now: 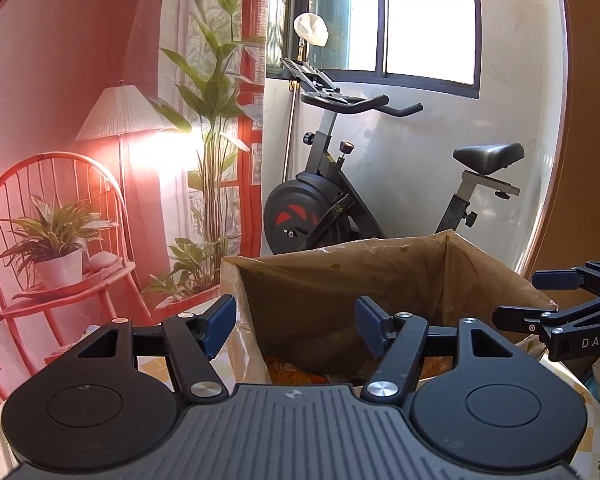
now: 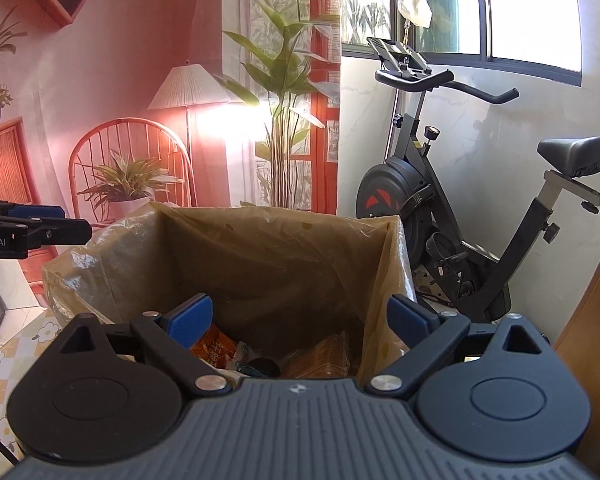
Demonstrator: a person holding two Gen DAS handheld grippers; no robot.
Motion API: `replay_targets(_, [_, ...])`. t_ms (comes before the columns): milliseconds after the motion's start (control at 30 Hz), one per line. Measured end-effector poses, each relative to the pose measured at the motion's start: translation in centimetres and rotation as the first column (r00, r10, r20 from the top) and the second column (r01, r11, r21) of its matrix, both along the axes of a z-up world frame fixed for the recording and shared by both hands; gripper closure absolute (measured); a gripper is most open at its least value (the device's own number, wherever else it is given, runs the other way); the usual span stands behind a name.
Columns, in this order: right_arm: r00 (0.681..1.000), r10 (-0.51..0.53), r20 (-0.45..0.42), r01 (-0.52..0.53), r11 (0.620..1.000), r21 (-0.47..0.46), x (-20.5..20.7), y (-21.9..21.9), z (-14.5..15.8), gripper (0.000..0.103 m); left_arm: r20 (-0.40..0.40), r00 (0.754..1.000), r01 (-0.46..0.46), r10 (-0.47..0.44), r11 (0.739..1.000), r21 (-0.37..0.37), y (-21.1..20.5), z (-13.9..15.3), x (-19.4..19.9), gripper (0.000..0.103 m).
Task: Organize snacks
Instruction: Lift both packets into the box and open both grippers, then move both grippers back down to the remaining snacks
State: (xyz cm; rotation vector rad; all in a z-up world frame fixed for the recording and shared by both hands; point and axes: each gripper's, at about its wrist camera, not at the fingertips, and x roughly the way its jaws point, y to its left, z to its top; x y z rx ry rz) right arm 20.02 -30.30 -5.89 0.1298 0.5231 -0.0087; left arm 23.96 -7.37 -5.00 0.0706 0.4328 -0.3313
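**tidy_tom:** Quick one, where do the snacks sit relative to the two grippers? Going left to right.

**bagwatcher:** Left gripper [image 1: 296, 326] first: blue pads spread, nothing between them, so it's released. It hangs over the near left part of the tall translucent brown plastic bag [image 1: 340, 280], which stands open-mouthed on the pale flower-print tablecloth [image 2: 8, 352]. From there I only catch a sliver of orange wrapper deep in the bag.

**tidy_tom:** And the right one?

**bagwatcher:** Right gripper [image 2: 300, 320] is also spread wide and empty, aimed down into the bag's mouth. Its view shows the goods better: an orange printed snack packet [image 2: 216, 348] at the bottom, just under its left pad, then a dark round thing I can't identify, then a golden-brown wrapped snack [image 2: 324, 356] further right.

**tidy_tom:** So which hand is nearer?

**bagwatcher:** My guess is the right. The snacks lie below and ahead of it, straight down the bag. The bag's long axis runs upright, so any reach goes in from above.
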Motion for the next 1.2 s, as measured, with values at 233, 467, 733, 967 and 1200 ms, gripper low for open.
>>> replay_targets(233, [0.998, 0.029, 0.058, -0.031, 0.999, 0.033, -4.2, 0.6, 0.4, 0.007, 0.016, 1.000, -0.016, 0.017, 0.999, -0.027, 3.0, 0.1, -3.9, 0.035])
replay_targets(467, [0.993, 0.052, 0.105, -0.055, 0.998, 0.027, -8.2, 1.5, -0.3, 0.007, 0.006, 0.996, -0.090, 0.090, 0.994, -0.056, 6.2, -1.8, -7.2, 0.035])
replay_targets(733, [0.995, 0.059, 0.086, -0.062, 0.997, 0.042, -10.9, 2.1, -3.3, 0.008, -0.060, 0.981, -0.190, 0.186, 0.980, -0.068, 8.8, -5.5, -9.3, 0.035])
replay_targets(967, [0.998, 0.056, 0.030, -0.058, 0.997, 0.059, -12.3, 2.6, -6.8, 0.008, -0.130, 0.968, -0.225, 0.216, 0.973, -0.058, 9.7, -8.7, -10.7, 0.035])
replay_targets(1200, [0.999, 0.038, -0.018, -0.037, 0.997, 0.068, -13.3, 3.0, -9.1, 0.008, -0.158, 0.961, -0.239, 0.228, 0.970, -0.052, 9.7, -10.3, -11.0, 0.035])
